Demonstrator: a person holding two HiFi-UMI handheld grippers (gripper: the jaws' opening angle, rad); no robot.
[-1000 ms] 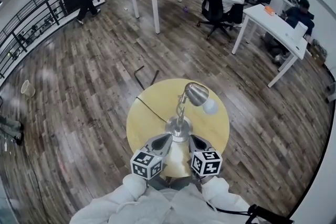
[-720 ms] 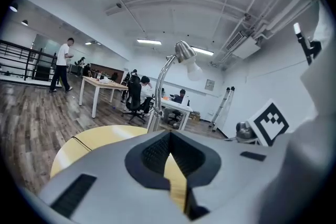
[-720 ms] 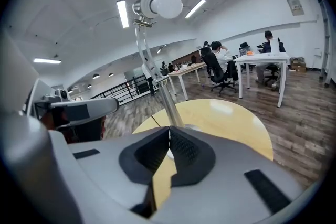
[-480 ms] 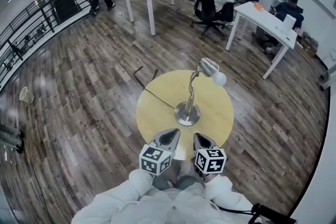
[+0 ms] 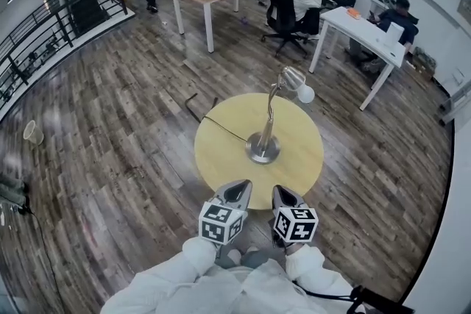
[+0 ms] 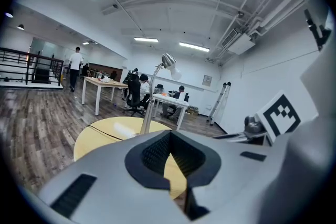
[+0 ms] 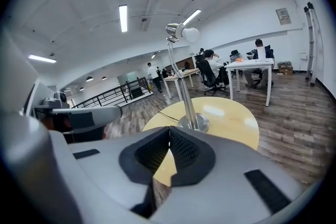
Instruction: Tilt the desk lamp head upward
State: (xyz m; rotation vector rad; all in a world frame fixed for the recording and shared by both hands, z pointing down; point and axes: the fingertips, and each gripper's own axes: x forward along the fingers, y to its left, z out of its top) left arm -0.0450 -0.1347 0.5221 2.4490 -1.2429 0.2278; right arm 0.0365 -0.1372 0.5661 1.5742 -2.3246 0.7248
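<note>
Well beyond left claw, right claw: lamp.

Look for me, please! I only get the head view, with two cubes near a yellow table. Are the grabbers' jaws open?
Observer: No. The left gripper view shows the left gripper with its jaws pressed together and nothing between them.
Operator: And the other one?
Observer: The right gripper is shut and empty too. The desk lamp stands ahead of it, untouched.
Operator: What's up above the lamp?
Observer: Long ceiling lights, switched on. Your view looks down, so it misses them.
</note>
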